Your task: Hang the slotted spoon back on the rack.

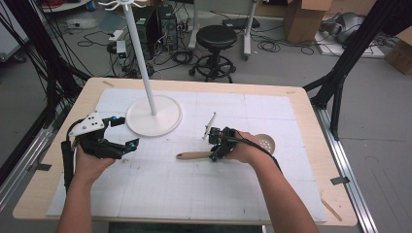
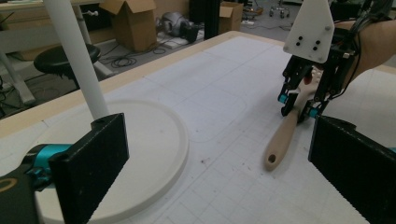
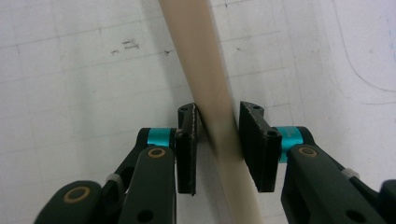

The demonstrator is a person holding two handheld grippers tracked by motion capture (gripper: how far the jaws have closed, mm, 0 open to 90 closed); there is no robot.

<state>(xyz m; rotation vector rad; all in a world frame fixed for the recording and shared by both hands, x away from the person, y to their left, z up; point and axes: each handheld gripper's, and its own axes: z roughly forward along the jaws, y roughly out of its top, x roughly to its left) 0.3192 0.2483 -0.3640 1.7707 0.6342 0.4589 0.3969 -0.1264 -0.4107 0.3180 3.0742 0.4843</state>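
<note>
The wooden handle [image 3: 212,100] of the skimmer [image 1: 265,142], lying crosswise on the mat [image 1: 160,187], is clamped by the right gripper [image 3: 217,126]; the left gripper [image 1: 127,139] is held open, well apart.

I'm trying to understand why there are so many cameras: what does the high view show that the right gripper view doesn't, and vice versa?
The high view takes in the white stand, the spoon's perforated head and the left hand-held gripper, jaws open. The right gripper view gives the close-up: the right hand-held gripper with its pads pressed against the wooden handle. Both show that handle lying on the white mat.
</note>
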